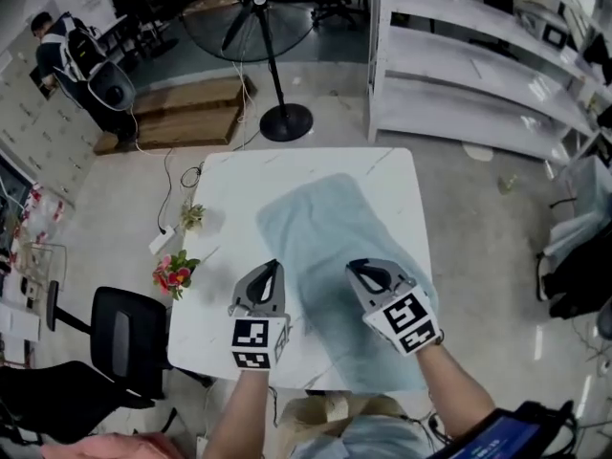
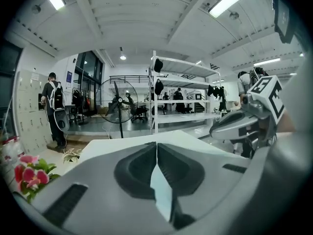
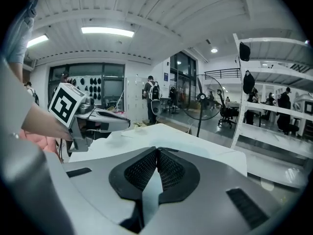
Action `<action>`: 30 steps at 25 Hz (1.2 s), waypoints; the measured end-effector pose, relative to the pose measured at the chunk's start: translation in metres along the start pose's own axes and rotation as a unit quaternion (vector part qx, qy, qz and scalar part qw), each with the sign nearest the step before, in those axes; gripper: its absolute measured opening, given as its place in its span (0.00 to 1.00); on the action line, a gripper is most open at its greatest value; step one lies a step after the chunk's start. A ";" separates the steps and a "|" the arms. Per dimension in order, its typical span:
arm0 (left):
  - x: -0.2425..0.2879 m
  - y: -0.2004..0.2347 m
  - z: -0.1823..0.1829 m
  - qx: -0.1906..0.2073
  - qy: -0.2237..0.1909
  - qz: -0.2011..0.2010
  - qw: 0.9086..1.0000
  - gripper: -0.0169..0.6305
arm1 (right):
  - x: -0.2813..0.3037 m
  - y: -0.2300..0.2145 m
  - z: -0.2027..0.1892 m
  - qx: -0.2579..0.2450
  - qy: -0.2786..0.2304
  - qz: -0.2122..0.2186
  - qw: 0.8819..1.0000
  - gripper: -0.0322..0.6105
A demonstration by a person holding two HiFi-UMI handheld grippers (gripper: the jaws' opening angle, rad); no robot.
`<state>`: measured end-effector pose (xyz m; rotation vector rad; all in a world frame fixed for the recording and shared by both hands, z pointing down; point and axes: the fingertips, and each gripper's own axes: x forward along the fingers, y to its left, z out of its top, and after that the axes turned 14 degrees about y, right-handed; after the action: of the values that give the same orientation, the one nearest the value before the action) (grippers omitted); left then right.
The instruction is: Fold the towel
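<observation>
**A:** Well, towel condition?

**B:** Pale blue towel [image 1: 325, 247], spread flat in one layer with soft ripples and no fold visible. It runs slantwise as a long strip. The far end lies beyond both tongs, and the near end reaches the near right edge of the surface [image 1: 229, 185], behind the right tongs.

**A:** Tongs?

**B:** Left tongs [image 1: 273, 268] are clenched with nothing between them, tips at the towel's left border. Right tongs [image 1: 358, 270] are also clenched and empty, over the cloth's middle. Cannot tell whether either tip touches the fabric.

**A:** Surface?

**B:** White with faint grey veining and rounded corners. Bare to the left of the left tongs. Pink-red flowers [image 1: 172, 273] and a small green sprig [image 1: 193, 216] sit by its left edge.

**A:** Room?

**B:** A black standing fan [image 1: 263, 27] and low wooden platforms [image 1: 186, 113] stand well beyond the tongs. White shelving [image 1: 478, 65] is beyond and to the right of the right tongs. A black chair [image 1: 124, 338] is left of the left tongs. A person with a backpack [image 1: 67, 51] stands far off to the left.
</observation>
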<state>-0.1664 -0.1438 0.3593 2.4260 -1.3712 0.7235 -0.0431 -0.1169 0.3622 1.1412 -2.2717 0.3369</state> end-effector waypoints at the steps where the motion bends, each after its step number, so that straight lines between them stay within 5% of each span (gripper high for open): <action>1: 0.010 0.007 -0.001 -0.002 0.004 0.002 1.000 0.04 | 0.008 -0.004 0.002 0.007 0.004 -0.003 1.000 0.08; 7: 0.070 0.060 -0.020 -0.010 0.048 0.003 0.999 0.04 | 0.063 -0.023 0.007 0.030 0.039 -0.050 0.998 0.09; 16: 0.135 0.097 -0.015 -0.029 0.093 -0.004 0.995 0.04 | 0.126 -0.123 0.023 0.064 0.082 -0.122 0.987 0.10; 30: 0.179 0.099 -0.062 -0.021 0.224 -0.025 0.974 0.04 | 0.226 -0.194 -0.042 0.100 0.238 -0.104 0.961 0.10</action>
<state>-0.1917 -0.2971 0.5064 2.0793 -1.1257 1.1304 0.0202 -0.3621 0.5239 1.2305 -1.7124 0.6877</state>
